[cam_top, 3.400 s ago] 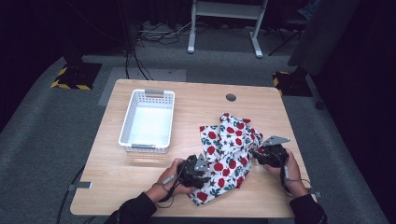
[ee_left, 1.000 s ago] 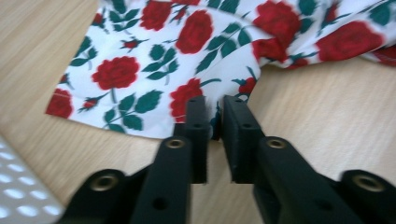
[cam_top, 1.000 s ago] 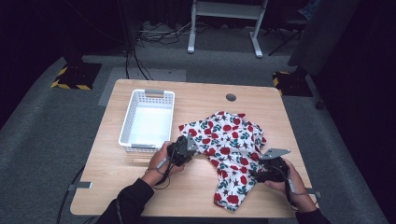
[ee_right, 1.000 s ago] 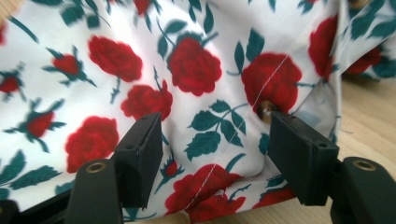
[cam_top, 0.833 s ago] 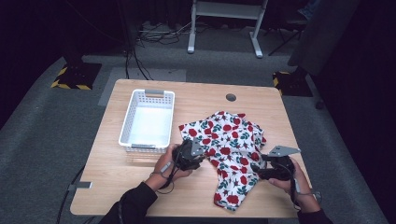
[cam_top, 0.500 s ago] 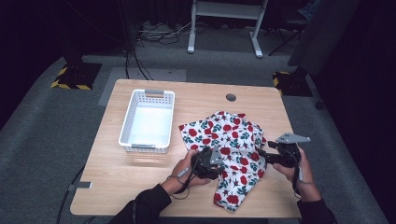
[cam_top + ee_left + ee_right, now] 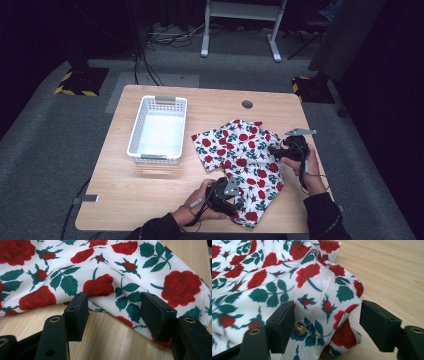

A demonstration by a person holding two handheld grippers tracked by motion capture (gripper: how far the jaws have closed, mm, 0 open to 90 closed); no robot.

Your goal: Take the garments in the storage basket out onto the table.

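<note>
The left hand-held gripper [image 7: 235, 199] sits low at the near edge of the white fabric garment printed with red roses and green leaves [image 7: 240, 160]. Its jaws have just been opening and now stand wide apart; in the left gripper view a fold of the cloth's hem [image 7: 117, 302] lies between the pads without being pinched. The right hand-held gripper [image 7: 274, 150] is at the garment's right edge; its jaws too have just been opening, and in the right gripper view a cloth corner with a small metal snap [image 7: 300, 328] lies loose in the gap, beside the left pad.

The garment lies spread and rumpled on the light wooden tabletop [image 7: 150, 195], its long axis running from the far middle toward the near right corner.

A white plastic slotted basket [image 7: 134, 135] stands just beside the garment's far left corner, apart from it. Bare wood lies open on the near left and along the far edge, where a small dark round hole [image 7: 247, 104] sits; the garment's near end lies close to the tabletop's front edge.
</note>
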